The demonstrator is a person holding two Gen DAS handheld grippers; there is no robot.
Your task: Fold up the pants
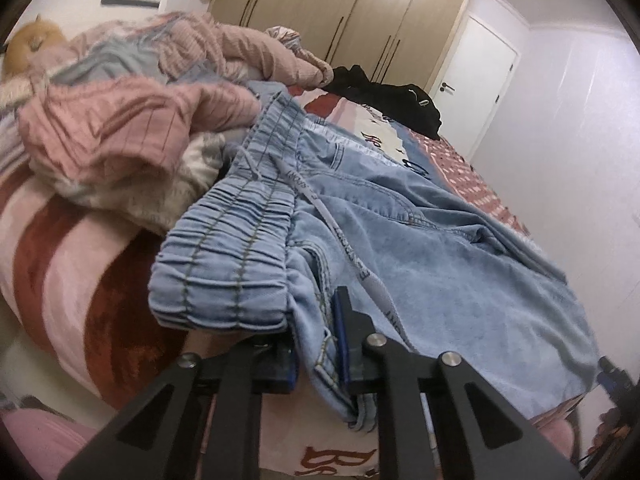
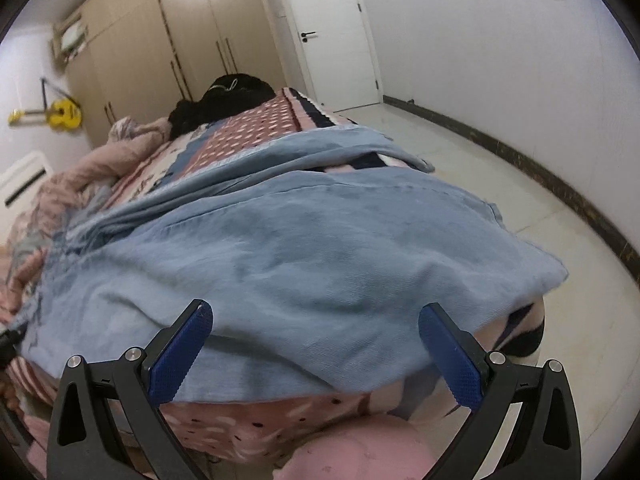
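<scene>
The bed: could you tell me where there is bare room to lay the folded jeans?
Free: the dotted bedspread between the jeans and the black garment. Crowded: the pink clothes pile beside the waistband.

Both the left gripper (image 1: 316, 344) and the right gripper (image 2: 316, 356) have black angular linkage arms with silver round-headed pins; their fingers carry blue textured pads (image 2: 180, 356).
</scene>
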